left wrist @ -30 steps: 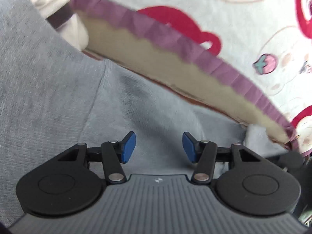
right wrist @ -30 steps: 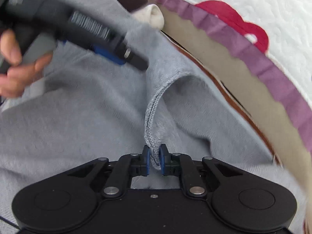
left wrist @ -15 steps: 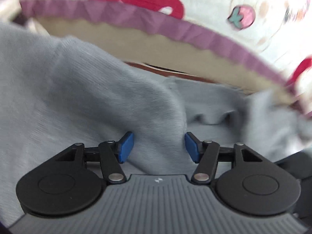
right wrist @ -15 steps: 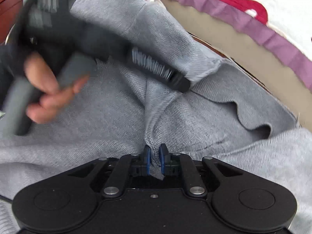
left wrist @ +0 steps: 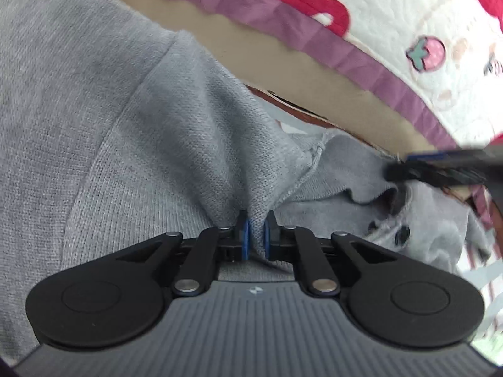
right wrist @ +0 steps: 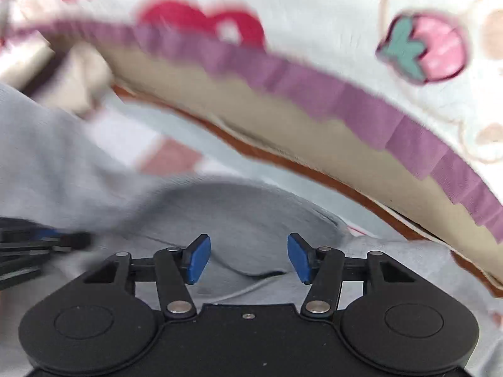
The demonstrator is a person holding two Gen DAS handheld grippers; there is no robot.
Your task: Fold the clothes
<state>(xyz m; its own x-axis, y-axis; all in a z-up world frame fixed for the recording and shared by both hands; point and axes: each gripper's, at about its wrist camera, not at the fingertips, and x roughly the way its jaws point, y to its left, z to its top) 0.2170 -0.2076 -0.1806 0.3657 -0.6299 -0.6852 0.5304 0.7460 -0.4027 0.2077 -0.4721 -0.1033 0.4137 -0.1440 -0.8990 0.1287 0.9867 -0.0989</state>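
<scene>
Closest to us, the left gripper point(left wrist: 257, 238) has its blue pads closing on a pinched ridge of the grey sweater point(left wrist: 132, 144), so a peak of soft knit rises straight out of the jaws. The fabric is a fine rib, bunched into folds just ahead and spreading flat off to the left. Over on our right gripper point(right wrist: 247, 257) the jaws are spreading apart with nothing between them, and the same grey knit point(right wrist: 245, 213) lies slack just beyond the tips. Further out in both views there's a quilt point(right wrist: 314, 9), puffy white with red shapes and a strawberry print, edged by a pleated purple frill.
</scene>
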